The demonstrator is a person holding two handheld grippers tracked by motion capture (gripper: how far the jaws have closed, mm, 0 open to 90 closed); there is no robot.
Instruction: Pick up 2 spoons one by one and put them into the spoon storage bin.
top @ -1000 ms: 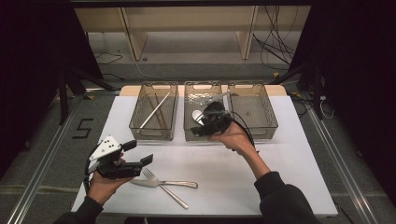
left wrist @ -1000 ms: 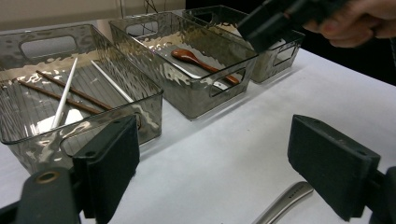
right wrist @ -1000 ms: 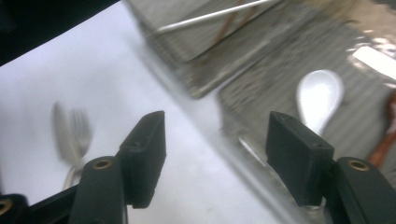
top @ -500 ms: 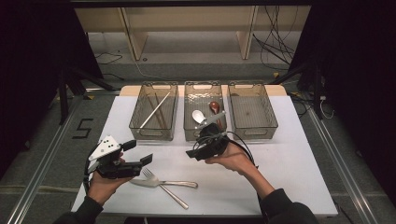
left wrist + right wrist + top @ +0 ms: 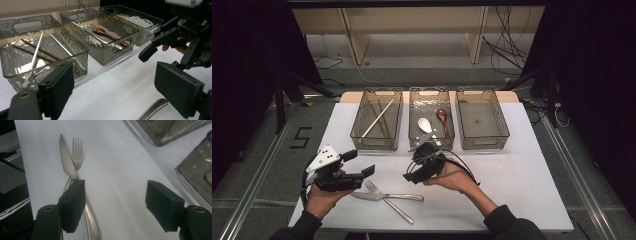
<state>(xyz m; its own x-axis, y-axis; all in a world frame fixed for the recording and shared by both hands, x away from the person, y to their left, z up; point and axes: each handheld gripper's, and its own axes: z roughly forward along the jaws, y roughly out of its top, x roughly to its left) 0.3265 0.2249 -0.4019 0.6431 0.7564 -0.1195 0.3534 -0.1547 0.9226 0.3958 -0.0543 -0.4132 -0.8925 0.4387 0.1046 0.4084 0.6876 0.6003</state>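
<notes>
The right gripper, jaws opening wider, has left the middle bin.

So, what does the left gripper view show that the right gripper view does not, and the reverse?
Left gripper view: chopsticks in one bin, a brown spoon in the next, and the right hand-held gripper, whose jaws have just been opening, with nothing between them.
Right gripper view: a knife lying across a fork on the table, just ahead of the open jaws.
Shared: the white table and the grey bins, whole in the left gripper view, just corners in the right gripper view.
</notes>
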